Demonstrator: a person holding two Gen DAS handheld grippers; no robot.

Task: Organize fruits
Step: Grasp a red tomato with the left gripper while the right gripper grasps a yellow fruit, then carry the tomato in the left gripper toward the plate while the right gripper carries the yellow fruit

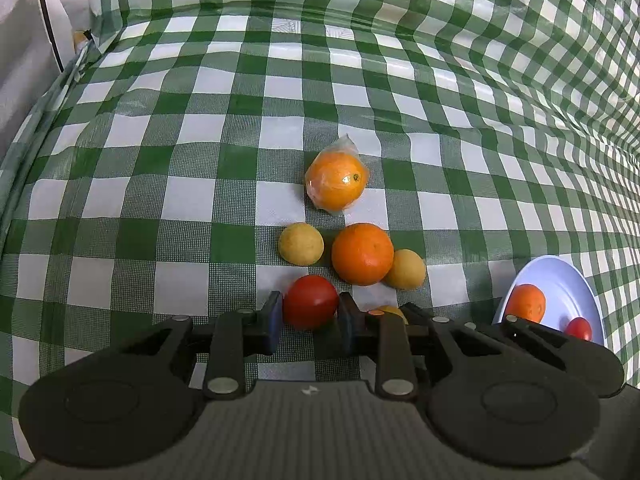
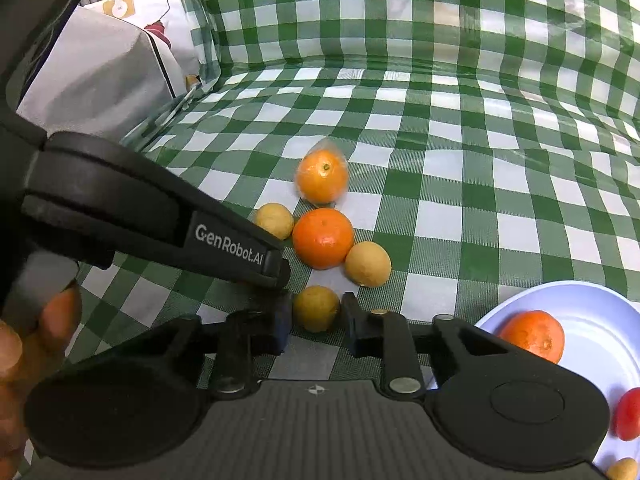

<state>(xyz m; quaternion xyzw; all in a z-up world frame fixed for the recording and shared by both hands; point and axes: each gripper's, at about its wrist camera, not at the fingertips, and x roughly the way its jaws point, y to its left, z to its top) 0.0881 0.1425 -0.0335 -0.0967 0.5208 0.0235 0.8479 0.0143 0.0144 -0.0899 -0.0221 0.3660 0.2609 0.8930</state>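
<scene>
In the left wrist view my left gripper (image 1: 310, 314) is shut on a red tomato (image 1: 310, 302) low over the checked cloth. Beyond it lie a bare orange (image 1: 362, 254), two yellow fruits (image 1: 301, 244) (image 1: 406, 269) and a plastic-wrapped orange (image 1: 336, 180). In the right wrist view my right gripper (image 2: 316, 320) has its pads on either side of a yellow fruit (image 2: 316, 307) on the cloth. The left gripper's black body (image 2: 160, 216) crosses that view at left. A white plate (image 2: 592, 320) at lower right holds an orange (image 2: 534, 334), a tomato (image 2: 628, 414) and a yellow fruit (image 2: 622, 470).
The green-and-white checked cloth (image 1: 200, 128) covers the table and rises as a backdrop behind and to the right. A white and grey bag (image 2: 108, 68) stands off the table's left edge. The plate also shows in the left wrist view (image 1: 568, 280).
</scene>
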